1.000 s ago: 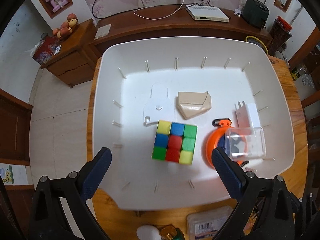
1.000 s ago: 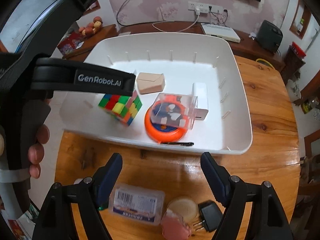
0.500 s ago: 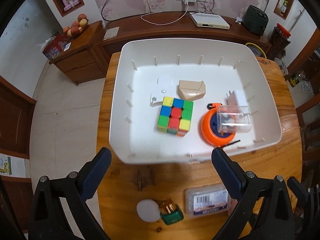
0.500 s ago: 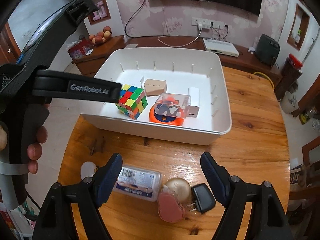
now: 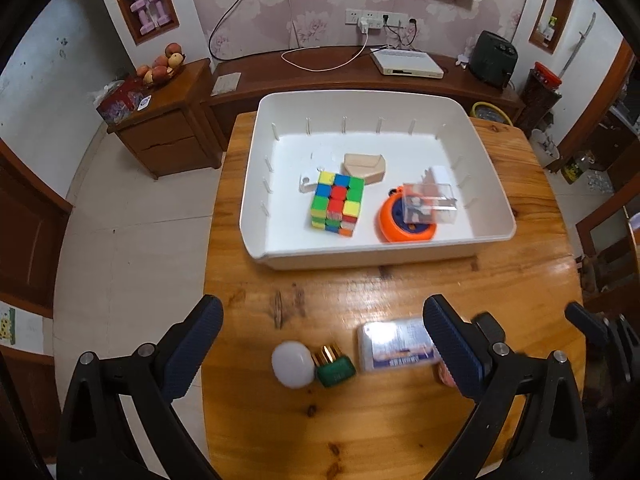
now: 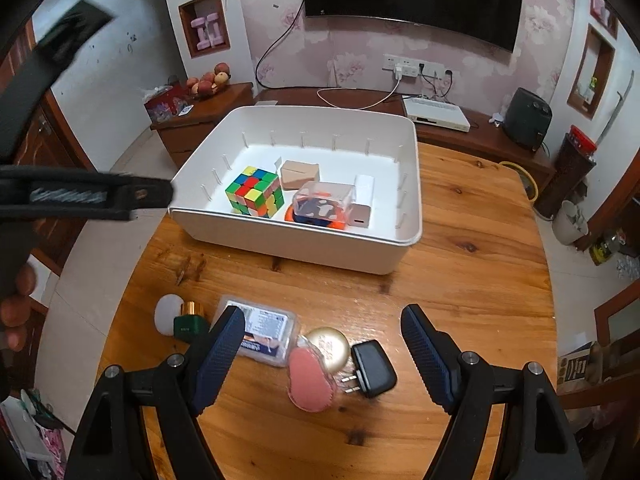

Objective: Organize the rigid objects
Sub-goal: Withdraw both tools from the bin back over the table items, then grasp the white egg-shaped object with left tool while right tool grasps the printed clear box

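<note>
Both grippers have pulled back from the white bin (image 5: pixel 494 216), left gripper (image 5: pixel 320 344) and right gripper (image 6: pixel 322 354) spread apart and empty, so the plastic case (image 6: pixel 260 330) beside the right gripper's left finger looks next.

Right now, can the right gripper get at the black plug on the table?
Probably yes. The right gripper is open and empty, the black plug lies between its jaws' line, with nothing over it, only touching the gold tin.
</note>
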Tool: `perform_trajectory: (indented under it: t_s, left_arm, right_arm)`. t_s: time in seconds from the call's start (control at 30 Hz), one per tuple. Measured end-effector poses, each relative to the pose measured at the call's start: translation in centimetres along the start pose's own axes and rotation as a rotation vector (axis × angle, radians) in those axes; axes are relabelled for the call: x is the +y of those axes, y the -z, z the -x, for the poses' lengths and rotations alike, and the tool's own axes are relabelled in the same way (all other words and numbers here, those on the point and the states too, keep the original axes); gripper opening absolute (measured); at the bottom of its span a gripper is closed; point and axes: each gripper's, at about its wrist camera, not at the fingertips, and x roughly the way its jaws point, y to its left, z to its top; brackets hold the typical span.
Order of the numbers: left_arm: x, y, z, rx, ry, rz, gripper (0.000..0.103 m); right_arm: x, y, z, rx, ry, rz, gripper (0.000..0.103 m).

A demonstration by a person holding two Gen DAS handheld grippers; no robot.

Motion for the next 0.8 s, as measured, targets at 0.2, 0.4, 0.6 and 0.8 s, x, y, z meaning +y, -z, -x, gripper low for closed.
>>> perform_trajectory:
  t_s: [0.2, 0.4, 0.6, 0.8]
  left_arm:
    - [0.7, 2.9, 0.3, 0.014, 0.0, 0.021, 0.1]
    - [2.3, 5.8, -1.2, 0.059, -0.02, 0.07, 0.1]
    - [4.5, 8.5, -3.9, 0.129, -0.037, 0.133, 0.1]
    - [5.7, 10.5, -7.4, 0.204, -0.082, 0.12, 0.1]
  right_arm:
    - [-1.0, 1.9, -0.5, 0.022, -0.002, 0.01, 0.081]
    - [-0.4, 4.1, -1.4, 0.049, -0.026, 0.063, 0.081]
    - [2.4, 5.7, -2.0, 0.042, -0.03, 0.222, 0.081]
    - [4.6, 6.4, -3.1, 0.042, -0.032, 0.352, 0.081]
